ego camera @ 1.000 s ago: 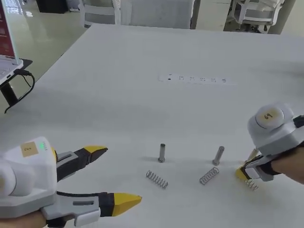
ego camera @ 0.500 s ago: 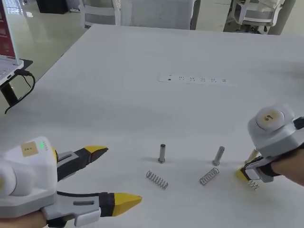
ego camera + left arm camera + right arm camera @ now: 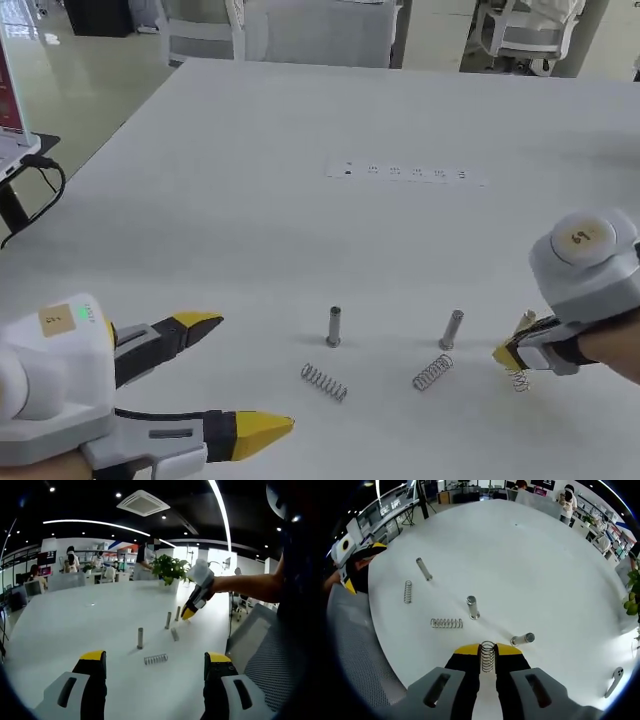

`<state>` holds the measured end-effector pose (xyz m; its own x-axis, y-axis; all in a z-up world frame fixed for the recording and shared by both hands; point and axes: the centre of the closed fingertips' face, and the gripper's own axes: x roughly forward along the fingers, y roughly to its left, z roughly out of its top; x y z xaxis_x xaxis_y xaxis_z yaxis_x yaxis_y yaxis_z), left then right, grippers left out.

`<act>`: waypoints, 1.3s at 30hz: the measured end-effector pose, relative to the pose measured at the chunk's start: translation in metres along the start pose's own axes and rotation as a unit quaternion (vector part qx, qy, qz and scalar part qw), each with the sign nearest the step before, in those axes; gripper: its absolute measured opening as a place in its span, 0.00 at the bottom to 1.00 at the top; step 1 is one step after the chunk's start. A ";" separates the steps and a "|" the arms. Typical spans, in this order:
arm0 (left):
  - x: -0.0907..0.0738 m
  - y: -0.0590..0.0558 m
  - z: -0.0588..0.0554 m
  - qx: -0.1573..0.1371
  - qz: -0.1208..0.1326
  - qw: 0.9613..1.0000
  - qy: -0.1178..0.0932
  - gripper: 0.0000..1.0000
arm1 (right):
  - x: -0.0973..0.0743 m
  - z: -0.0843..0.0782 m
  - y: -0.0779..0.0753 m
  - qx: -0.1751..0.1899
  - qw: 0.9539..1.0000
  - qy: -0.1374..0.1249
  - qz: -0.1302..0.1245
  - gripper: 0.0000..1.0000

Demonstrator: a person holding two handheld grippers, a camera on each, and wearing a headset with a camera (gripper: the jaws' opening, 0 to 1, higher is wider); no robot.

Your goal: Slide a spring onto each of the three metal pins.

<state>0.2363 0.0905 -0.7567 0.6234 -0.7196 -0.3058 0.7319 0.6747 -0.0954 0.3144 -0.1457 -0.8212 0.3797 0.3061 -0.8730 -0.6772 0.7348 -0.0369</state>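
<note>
1. At 8 o'clock of the head view, no change from a second ago: left tool (image 3: pixel 240 373) spread wide, gripping nothing, poised over the table (image 3: pixel 300 220).
2. At centre, no shift among the left pin (image 3: pixel 334 327), the middle pin (image 3: pixel 452 330) and the two loose springs. Whole picture slid a little, so camera drift only.
3. At 3 o'clock, right tool (image 3: pixel 512 352) a touch higher against the middle pin than before. Closed down on the held spring (image 3: pixel 488 660) and still pinching it. Cannot tell whether clear of the table.
4. Meaning for the task, as a judgement: none of the three pins sleeved yet, and the first spring in the grip and ready to carry. Likely target is the third pin (image 3: pixel 522 639), just beside the tool's tips.
5. Axes, left to right in the head view:
   - Left spring (image 3: pixel 324 382): flat on the table, long axis 10 to 4.
   - Left pin: upright, head at 12.
   - Middle spring (image 3: pixel 432 372): flat, long axis 8 to 2.
   - Middle pin: upright.
6. Held spring in line with the jaws, 12 to 6 in the right gripper view, far end poking just past the tips. In the head view, hanging below the tool toward 5 o'clock.
7. Third pin upright in the left gripper view, so probably needs the spring's open end brought down over the pin's head.
</note>
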 end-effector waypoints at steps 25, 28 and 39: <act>-0.001 -0.001 0.014 0.002 -0.007 1.000 -0.013 0.73 | -0.049 0.048 0.025 0.068 0.988 -0.134 0.042 0.08; 0.000 -0.003 0.016 0.005 -0.014 1.000 -0.013 0.71 | -0.055 0.059 0.032 0.078 0.983 -0.156 0.057 0.08; 0.010 -0.011 0.046 0.014 -0.051 0.998 -0.035 0.62 | -0.068 0.086 0.057 0.123 0.962 -0.212 0.123 0.08</act>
<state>0.2468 0.0680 -0.7153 0.5615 -0.7950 -0.2294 0.7997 0.5926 -0.0966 0.3047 -0.0724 -0.7221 0.4853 0.6697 -0.5622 -0.6296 0.7138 0.3068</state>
